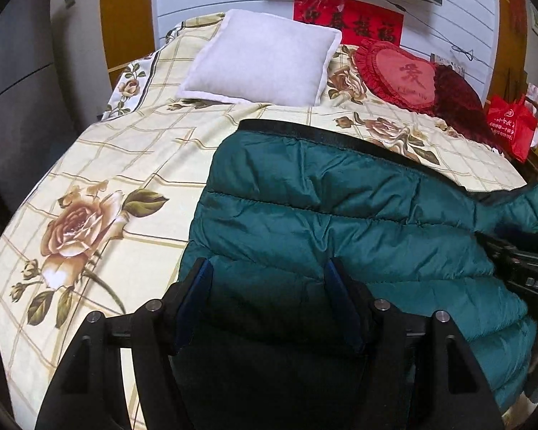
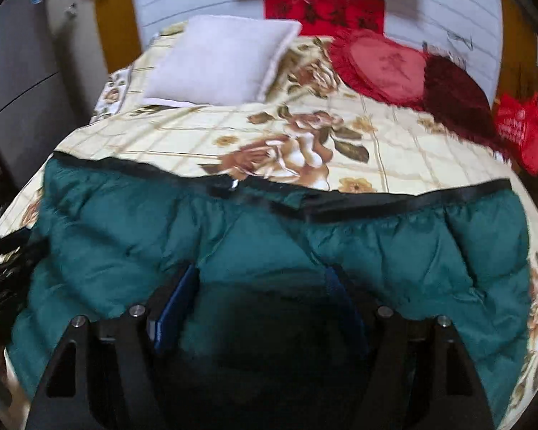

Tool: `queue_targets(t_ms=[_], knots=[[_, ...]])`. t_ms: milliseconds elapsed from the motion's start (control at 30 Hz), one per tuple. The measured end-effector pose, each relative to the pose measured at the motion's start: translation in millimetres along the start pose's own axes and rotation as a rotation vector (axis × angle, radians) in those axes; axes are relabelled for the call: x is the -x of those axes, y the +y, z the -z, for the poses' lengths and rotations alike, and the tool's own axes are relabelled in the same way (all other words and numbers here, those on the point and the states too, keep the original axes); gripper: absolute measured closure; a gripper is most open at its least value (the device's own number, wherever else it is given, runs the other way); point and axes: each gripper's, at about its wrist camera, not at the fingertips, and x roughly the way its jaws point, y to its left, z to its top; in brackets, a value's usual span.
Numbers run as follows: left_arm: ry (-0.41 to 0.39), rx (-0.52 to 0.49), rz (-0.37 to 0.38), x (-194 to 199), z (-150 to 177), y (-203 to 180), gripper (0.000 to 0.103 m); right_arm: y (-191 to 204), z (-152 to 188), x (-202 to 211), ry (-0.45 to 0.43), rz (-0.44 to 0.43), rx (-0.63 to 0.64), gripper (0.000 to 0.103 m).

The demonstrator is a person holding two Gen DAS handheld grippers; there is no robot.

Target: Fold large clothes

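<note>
A dark green quilted down jacket (image 1: 340, 222) lies spread on a bed with a cream floral sheet (image 1: 100, 165). Its black hem band faces the pillows. My left gripper (image 1: 267, 268) is open above the jacket's left part, fingers wide apart, holding nothing. In the right wrist view the jacket (image 2: 254, 251) spans the frame. My right gripper (image 2: 262, 276) is open over its middle, holding nothing. The right gripper's body also shows at the right edge of the left wrist view (image 1: 527, 272). The left gripper shows dimly at the left edge of the right wrist view (image 2: 3, 268).
A white pillow (image 1: 265, 61), a red heart cushion (image 1: 401, 75) and a dark red cushion (image 1: 459, 100) lie at the head of the bed. A red bag (image 1: 513, 125) stands at the right. A grey cabinet (image 1: 14, 82) stands left of the bed.
</note>
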Motion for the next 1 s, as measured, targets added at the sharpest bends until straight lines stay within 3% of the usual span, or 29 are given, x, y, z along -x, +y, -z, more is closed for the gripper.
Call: queue_targets(t_ms=[167, 267, 333, 500, 633, 867, 1000], knots=[[0.013, -0.013, -0.017, -5, -3, -5, 0.031, 0, 1, -18, 0.009, 0.016, 0.002, 0.025], [0.026, -0.012, -0.019, -1, -5, -4, 0.031, -6, -1, 0, 0.028, -0.026, -0.016, 0.025], [0.016, -0.020, -0.019, 4, -8, -2, 0.031, -14, 0, 23, -0.008, -0.046, -0.026, 0.025], [0.005, -0.014, -0.043, 1, -17, 4, 0.031, -52, 3, 67, -0.073, 0.139, 0.031, 0.024], [0.042, 0.012, -0.039, -15, -19, 6, 0.031, -91, 6, 55, -0.021, 0.252, -0.001, 0.024], [0.046, 0.024, -0.045, -31, -20, 5, 0.027, -117, 13, 6, 0.023, 0.242, -0.069, 0.020], [0.043, 0.038, -0.052, -32, -19, 7, 0.024, -121, 12, 2, 0.026, 0.218, -0.088, 0.018]])
